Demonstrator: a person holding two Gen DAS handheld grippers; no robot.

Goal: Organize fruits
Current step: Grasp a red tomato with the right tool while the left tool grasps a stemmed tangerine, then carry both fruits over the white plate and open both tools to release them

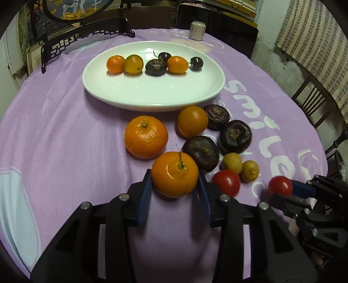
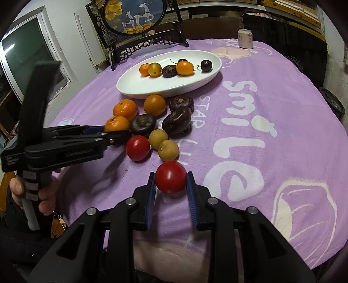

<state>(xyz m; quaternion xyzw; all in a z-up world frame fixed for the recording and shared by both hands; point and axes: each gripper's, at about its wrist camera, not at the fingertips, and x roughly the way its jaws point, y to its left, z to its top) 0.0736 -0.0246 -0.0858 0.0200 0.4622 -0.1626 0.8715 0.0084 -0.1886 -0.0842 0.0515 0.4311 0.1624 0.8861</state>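
My left gripper (image 1: 175, 180) is shut on a stemmed orange tangerine (image 1: 175, 174) just above the purple cloth. My right gripper (image 2: 170, 178) is shut on a red cherry tomato (image 2: 171, 177); it also shows in the left wrist view (image 1: 280, 186). A white oval plate (image 1: 152, 91) at the back holds a row of small oranges, a dark chestnut-like fruit and dark cherries. On the cloth in front of it lie another tangerine (image 1: 146, 139), an orange fruit (image 1: 192, 121), three dark fruits (image 1: 235, 136), two yellow longans (image 1: 232, 162) and a second tomato (image 1: 226, 182).
A pale can (image 1: 196, 30) stands at the table's far edge. A dark carved stand with a round deer picture (image 2: 133, 15) stands at the back left. A wooden chair (image 1: 313, 104) is at the right. The cloth (image 2: 271, 130) carries white "smile" lettering.
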